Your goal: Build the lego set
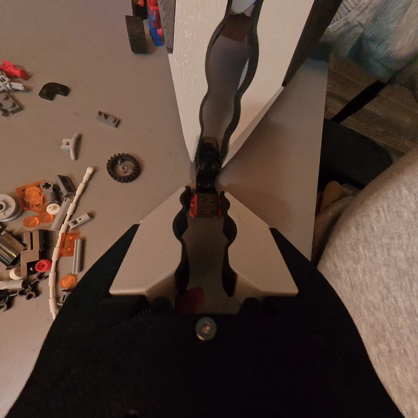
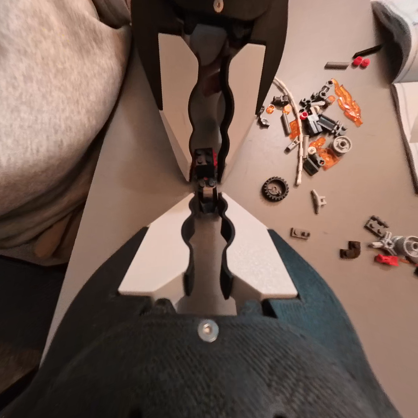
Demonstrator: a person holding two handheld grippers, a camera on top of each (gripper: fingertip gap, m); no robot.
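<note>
My left gripper (image 1: 204, 193) is shut on a small dark brick assembly with red sides (image 1: 204, 207), studs facing the camera. My right gripper (image 1: 208, 161) comes in from the top, tip to tip with the left, and is shut on a black piece (image 1: 208, 153). The two pieces meet between the fingertips above the tan table (image 1: 113, 79). In the right wrist view my right gripper (image 2: 206, 198) grips the black piece (image 2: 207, 204), and the left gripper (image 2: 205, 178) holds the dark and red assembly (image 2: 203, 156) just beyond it.
Loose parts lie beside the grippers: a black tyre (image 1: 125, 167), a black curved piece (image 1: 54, 90), a grey plate (image 1: 108, 119), orange clear parts (image 1: 31, 199), a white hose (image 1: 67, 226), an orange flame (image 2: 348, 104). A dark build with a red-blue figure (image 1: 155, 24) stands farther off. A person's grey clothing (image 1: 373, 271) lies past the table edge. The grey plate (image 1: 108, 119) is about 9 centimeters from both grippers' fingertips. It is also in sight in the right wrist view (image 2: 298, 235).
</note>
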